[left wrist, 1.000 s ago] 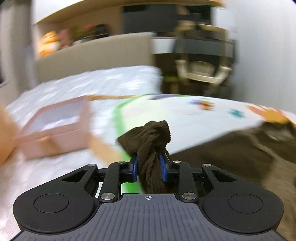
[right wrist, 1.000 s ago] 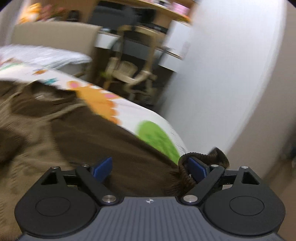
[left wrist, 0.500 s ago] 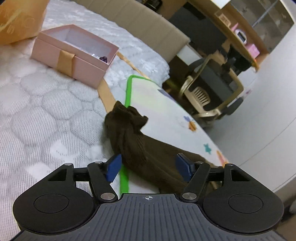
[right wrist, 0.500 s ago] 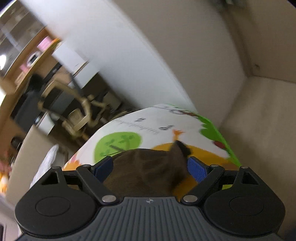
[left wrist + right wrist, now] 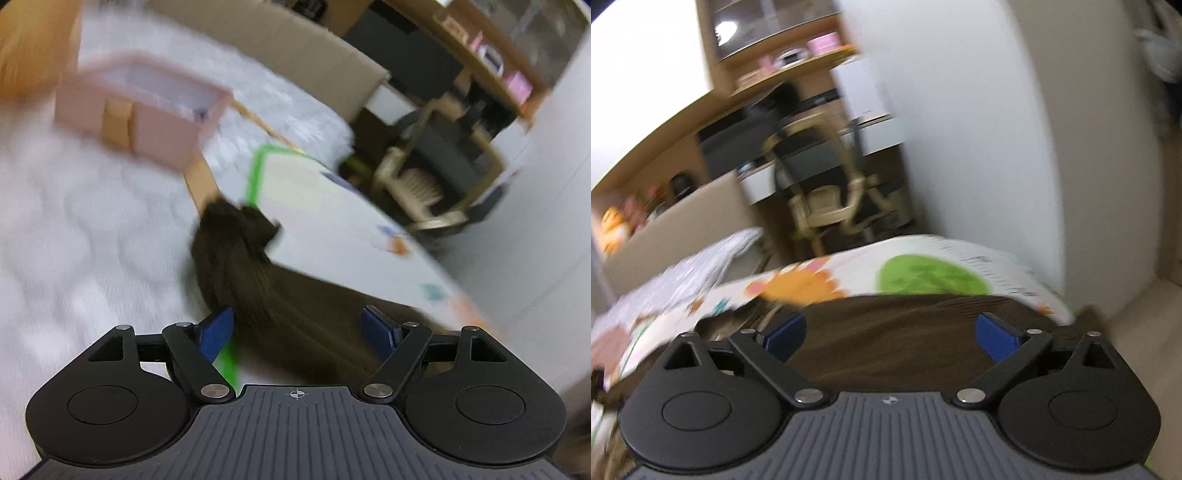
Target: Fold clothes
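A dark brown knitted garment (image 5: 258, 280) lies on the bed, one sleeve end crumpled by the green-edged play mat (image 5: 332, 206). My left gripper (image 5: 297, 330) hovers over that sleeve with its jaws opening; the cloth runs beneath the blue pads (image 5: 218, 328) without being pinched. In the right wrist view the same garment (image 5: 886, 332) spreads flat over the colourful mat (image 5: 931, 277). The right gripper (image 5: 890, 332) is just above it, its jaws opening wide and pressing on nothing.
An open pink box (image 5: 140, 110) with a tan band sits on the white quilted bedcover (image 5: 74, 258) at the upper left. Beyond the bed stand a beige chair (image 5: 827, 199), a desk and shelves. A pale wall (image 5: 960, 129) rises to the right.
The left gripper let go of the bunched sleeve, which now lies on the bed. The right gripper released the garment's edge. Both views rolled sharply, and both grippers stand wider apart.
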A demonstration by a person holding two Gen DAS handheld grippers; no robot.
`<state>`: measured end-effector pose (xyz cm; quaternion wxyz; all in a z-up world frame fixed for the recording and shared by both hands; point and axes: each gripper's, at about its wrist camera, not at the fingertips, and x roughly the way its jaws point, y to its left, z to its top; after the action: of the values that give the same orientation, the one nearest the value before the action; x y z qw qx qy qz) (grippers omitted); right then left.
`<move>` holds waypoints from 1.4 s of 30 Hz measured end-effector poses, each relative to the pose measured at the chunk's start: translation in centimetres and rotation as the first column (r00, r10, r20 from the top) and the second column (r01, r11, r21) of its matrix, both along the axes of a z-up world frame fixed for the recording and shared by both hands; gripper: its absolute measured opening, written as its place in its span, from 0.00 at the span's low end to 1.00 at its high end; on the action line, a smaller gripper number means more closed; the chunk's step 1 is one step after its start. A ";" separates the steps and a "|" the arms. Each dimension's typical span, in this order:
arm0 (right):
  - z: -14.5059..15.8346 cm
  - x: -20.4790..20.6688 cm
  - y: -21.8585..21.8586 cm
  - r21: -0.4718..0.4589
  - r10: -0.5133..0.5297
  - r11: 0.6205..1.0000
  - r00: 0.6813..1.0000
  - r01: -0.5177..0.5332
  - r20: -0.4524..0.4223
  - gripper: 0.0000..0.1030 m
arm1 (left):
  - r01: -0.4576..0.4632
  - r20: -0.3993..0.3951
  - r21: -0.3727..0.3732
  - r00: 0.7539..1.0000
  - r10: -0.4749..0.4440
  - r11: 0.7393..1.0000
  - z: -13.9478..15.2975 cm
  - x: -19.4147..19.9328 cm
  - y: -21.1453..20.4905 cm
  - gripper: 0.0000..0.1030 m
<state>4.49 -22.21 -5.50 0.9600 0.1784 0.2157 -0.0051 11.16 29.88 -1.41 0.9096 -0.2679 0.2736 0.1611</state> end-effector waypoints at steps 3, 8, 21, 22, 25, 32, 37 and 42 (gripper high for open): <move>-0.7 1.0 2.1 -0.006 0.071 0.997 0.997 -0.071 -0.020 0.97 | -0.027 -0.048 0.107 0.998 0.032 0.994 -1.0 2.1 0.3 0.17; -1.3 0.5 2.5 0.004 0.092 0.996 0.995 -0.092 -0.027 0.99 | -0.073 0.044 0.172 0.997 0.067 0.982 0.8 -0.4 1.7 0.10; -2.2 1.0 1.2 0.081 0.079 0.994 0.995 -0.074 -0.059 1.00 | -0.143 -0.016 -0.130 0.990 0.142 0.981 -2.9 -0.9 4.6 0.57; -2.2 0.9 1.2 0.082 0.080 0.994 0.995 -0.075 -0.057 1.00 | -0.144 -0.016 -0.127 0.990 0.143 0.981 -3.0 -0.6 4.7 0.47; -2.2 0.9 1.2 0.087 0.084 0.993 0.995 -0.079 -0.055 1.00 | -0.121 -0.014 -0.047 0.993 0.121 0.991 -2.1 0.4 4.0 0.11; -2.9 1.7 0.6 0.174 0.143 0.977 0.985 -0.125 -0.094 1.00 | 0.179 0.145 0.210 0.967 -0.211 0.961 6.3 2.5 -5.1 0.09; -3.5 1.7 -0.7 0.280 0.157 0.951 0.984 -0.128 -0.083 1.00 | 0.417 0.197 0.250 0.862 -0.467 0.874 10.0 6.0 -14.2 0.10; -3.6 1.7 -0.7 0.305 0.208 0.936 0.976 -0.177 -0.072 1.00 | 0.568 0.153 0.225 0.782 -0.604 0.792 8.8 9.6 -21.9 0.10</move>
<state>6.23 -22.93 -9.08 0.9058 0.2980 0.2796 0.1122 20.77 7.95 7.41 0.9576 -0.1084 0.2282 -0.1383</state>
